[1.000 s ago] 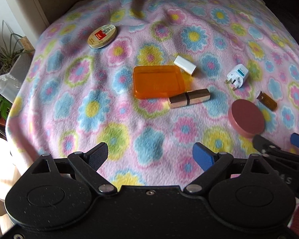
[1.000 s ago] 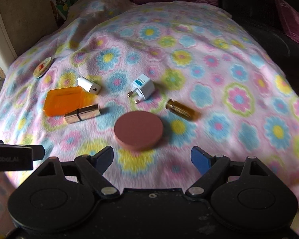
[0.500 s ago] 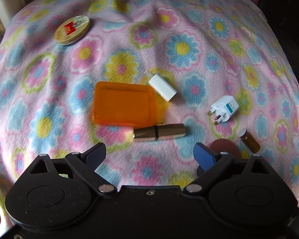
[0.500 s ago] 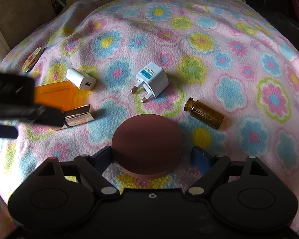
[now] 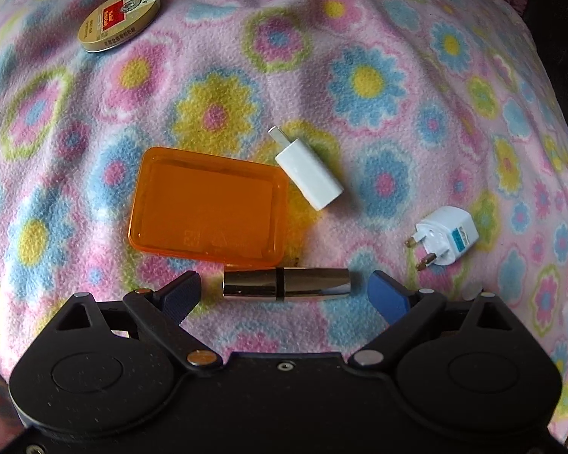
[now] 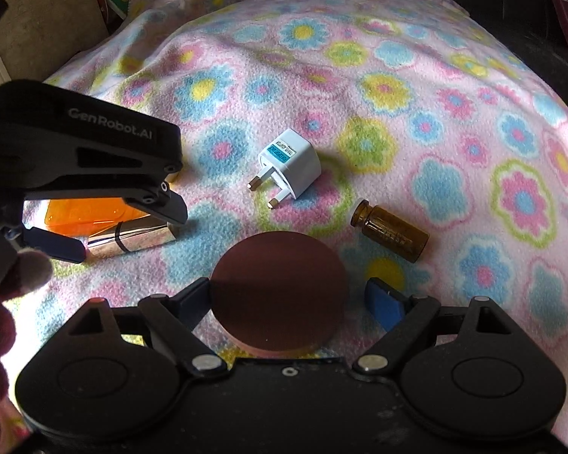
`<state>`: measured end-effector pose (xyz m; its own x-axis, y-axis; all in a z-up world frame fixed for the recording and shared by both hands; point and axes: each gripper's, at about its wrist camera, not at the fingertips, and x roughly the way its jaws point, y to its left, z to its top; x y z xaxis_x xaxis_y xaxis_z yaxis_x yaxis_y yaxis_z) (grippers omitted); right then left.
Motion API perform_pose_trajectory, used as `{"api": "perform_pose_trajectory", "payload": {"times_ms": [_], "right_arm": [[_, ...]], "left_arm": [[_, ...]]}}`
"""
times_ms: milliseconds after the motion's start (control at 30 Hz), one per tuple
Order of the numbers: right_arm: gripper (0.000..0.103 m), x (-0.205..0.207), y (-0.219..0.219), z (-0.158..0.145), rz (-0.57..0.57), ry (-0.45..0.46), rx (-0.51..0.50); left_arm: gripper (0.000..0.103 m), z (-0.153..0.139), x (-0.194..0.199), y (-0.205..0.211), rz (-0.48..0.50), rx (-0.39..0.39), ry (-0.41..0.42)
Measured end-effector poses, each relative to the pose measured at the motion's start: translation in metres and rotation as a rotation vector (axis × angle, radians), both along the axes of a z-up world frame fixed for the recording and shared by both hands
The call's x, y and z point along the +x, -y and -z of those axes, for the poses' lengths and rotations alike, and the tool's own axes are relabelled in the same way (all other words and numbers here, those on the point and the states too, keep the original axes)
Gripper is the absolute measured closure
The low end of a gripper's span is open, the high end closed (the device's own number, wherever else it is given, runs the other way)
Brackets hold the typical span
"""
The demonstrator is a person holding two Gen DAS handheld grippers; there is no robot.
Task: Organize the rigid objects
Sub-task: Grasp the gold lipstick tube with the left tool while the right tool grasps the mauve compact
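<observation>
"GenRobot.AI" on the left tool [image 6: 128, 223]; other labels too small to read.

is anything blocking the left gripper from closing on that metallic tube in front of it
Nothing visible does. The metallic tube lies crosswise between the open left gripper fingers, with bare blanket at each end. The orange tray sits just beyond it, outside the fingers' closing path.

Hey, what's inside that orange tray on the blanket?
Nothing shows inside the orange tray; its translucent floor looks bare. In the right wrist view the left gripper covers most of it.
</observation>
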<state>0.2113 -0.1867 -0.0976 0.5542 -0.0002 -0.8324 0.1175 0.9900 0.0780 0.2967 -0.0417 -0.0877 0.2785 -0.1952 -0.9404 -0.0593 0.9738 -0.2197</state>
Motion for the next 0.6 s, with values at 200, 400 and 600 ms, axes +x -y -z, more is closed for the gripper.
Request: {"api": "perform_pose_trajectory", "payload": {"times_ms": [200, 400, 600], "right_arm": [[0.028, -0.002, -0.002, 0.000, -0.007, -0.002, -0.005], [0.027, -0.008, 0.004, -0.004, 0.017, -0.014, 0.019], [0.027, -0.025, 0.017, -0.018, 0.088, -0.040, 0.046]], "left_arm": [[0.036, 0.002, -0.004, 0.005, 0.055, 0.022, 0.016], [0.036, -0.004, -0.019, 0.013, 0.102, 0.054, 0.046], [0.036, -0.025, -0.049, 0.007, 0.115, 0.049, 0.048]]}}
